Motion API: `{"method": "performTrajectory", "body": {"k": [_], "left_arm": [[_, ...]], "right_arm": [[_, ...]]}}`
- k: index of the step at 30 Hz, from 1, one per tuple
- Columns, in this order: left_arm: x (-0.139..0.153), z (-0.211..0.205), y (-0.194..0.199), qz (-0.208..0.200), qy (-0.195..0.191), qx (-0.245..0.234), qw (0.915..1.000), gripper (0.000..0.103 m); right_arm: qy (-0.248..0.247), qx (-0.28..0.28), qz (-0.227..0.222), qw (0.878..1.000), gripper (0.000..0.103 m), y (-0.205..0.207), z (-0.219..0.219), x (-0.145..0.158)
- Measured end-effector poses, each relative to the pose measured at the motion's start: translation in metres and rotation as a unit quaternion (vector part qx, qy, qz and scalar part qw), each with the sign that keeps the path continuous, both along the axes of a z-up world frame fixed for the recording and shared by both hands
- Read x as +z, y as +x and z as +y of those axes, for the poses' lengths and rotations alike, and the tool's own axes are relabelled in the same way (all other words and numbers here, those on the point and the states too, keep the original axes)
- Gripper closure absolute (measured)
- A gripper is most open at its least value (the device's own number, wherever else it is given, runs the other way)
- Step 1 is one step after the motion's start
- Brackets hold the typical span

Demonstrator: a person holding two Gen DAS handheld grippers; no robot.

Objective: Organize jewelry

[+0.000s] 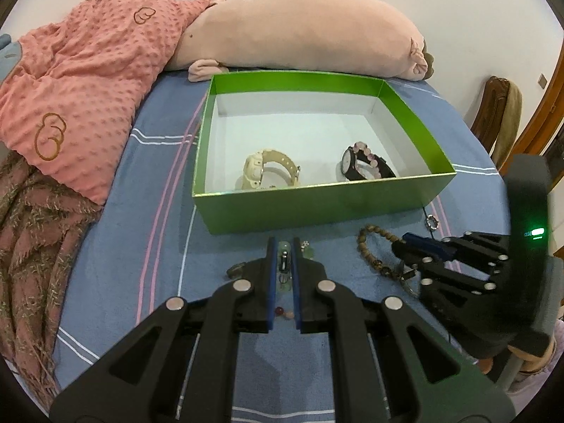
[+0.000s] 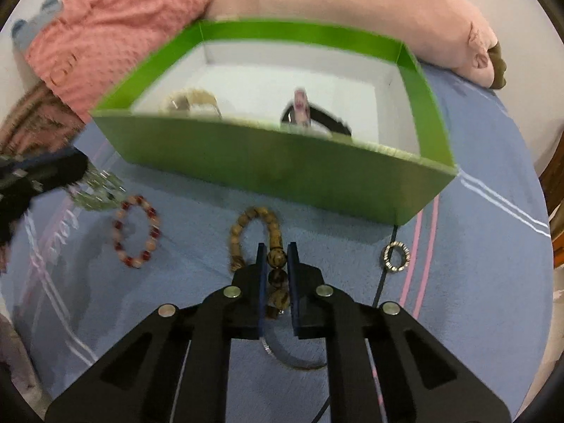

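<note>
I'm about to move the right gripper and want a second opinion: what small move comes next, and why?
Probably lift the right gripper straight up a little. Its jaws look closed on the wooden bead bracelet, which lies on the blue sheet in front of the green box. The bracelet must clear the near wall before it can join the watches inside.

We see an open green box (image 1: 317, 208) with a white floor on the blue bedcover, holding a cream watch (image 1: 262, 172) and a black watch (image 1: 366, 164) draped with pink beads. In front of it lie a brown wooden bead bracelet (image 2: 246, 232), a red-and-pink bead bracelet (image 2: 137, 232), a pale green crystal piece (image 2: 97, 190) and a small silver ring (image 2: 396, 256).
</note>
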State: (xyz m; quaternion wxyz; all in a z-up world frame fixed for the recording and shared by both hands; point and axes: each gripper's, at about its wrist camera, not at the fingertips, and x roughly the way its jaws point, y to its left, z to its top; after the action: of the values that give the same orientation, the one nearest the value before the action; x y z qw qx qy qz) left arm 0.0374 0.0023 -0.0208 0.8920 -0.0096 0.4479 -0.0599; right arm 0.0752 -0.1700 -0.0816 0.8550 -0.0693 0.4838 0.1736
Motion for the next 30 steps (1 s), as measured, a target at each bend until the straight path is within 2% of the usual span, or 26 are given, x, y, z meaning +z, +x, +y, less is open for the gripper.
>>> {"method": "performTrajectory", "body": {"k": [6,14,21,25,30], "left_arm": [[0.028,0.006,-0.005,-0.028,0.007,0.008,0.9996,0.095],[0.06,0.004,0.002,-0.067,0.01,0.007,0.9977,0.095],[0.084,-0.006,0.008,-0.112,0.023,0.01,0.9934,0.095],[0.08,-0.009,0.024,-0.118,0.028,0.018,0.9925,0.095],[0.055,-0.004,0.056,-0.072,0.016,0.014,0.9972,0.095]], "right_arm": [[0.03,0.012,-0.048,0.998,0.092,-0.022,0.0,0.048],[0.016,-0.001,-0.092,0.996,0.092,-0.023,0.005,0.096],[0.027,-0.02,-0.16,0.987,0.092,-0.022,0.004,0.151],[0.04,-0.035,-0.165,0.985,0.092,-0.006,0.006,0.155],[0.064,-0.049,-0.13,0.988,0.092,0.026,0.007,0.13]]}}
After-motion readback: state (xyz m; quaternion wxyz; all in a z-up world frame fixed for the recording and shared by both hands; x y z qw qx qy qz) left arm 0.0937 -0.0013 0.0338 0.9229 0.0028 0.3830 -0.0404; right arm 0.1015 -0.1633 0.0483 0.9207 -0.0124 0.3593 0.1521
